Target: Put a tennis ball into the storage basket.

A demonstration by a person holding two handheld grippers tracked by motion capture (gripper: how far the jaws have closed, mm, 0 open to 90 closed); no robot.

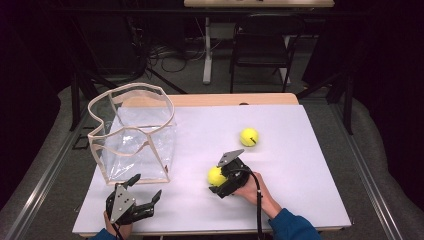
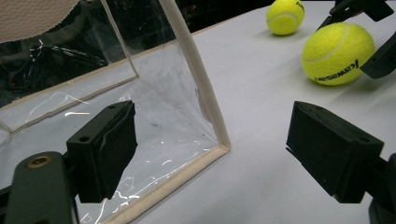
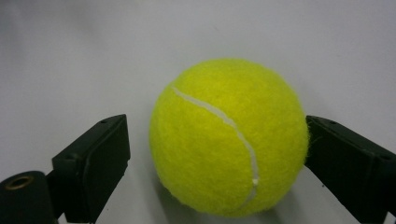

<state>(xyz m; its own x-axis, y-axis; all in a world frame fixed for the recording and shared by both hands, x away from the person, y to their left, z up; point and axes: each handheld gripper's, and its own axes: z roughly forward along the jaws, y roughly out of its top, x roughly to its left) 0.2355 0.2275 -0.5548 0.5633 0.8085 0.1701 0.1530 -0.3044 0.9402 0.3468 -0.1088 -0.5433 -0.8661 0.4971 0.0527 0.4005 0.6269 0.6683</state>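
Observation:
A yellow tennis ball [image 1: 216, 176] [image 3: 229, 137] lies on the white table top [image 1: 280, 165] between the jaws of my right gripper [image 1: 219, 177] [image 3: 217, 144]. One pad touches the ball's side and a gap shows at the other, so the gripper is open. A second tennis ball [image 1: 249, 136] [image 2: 285, 16] rests farther back. A clear plastic bag with a beige rim [image 1: 132, 135] [image 2: 205, 93] stands open at the left. My left gripper [image 1: 146, 187] [image 2: 212, 149] is open and holds nothing, just in front of the bag's near corner. In the left gripper view the nearer ball [image 2: 337, 53] reads "kawasaki".
A dark folding chair [image 1: 262, 45] and a table leg [image 1: 206, 50] stand beyond the table's far edge. Grey floor runs along both sides. A person's right hand with a blue sleeve [image 1: 292, 227] comes in from the front edge.

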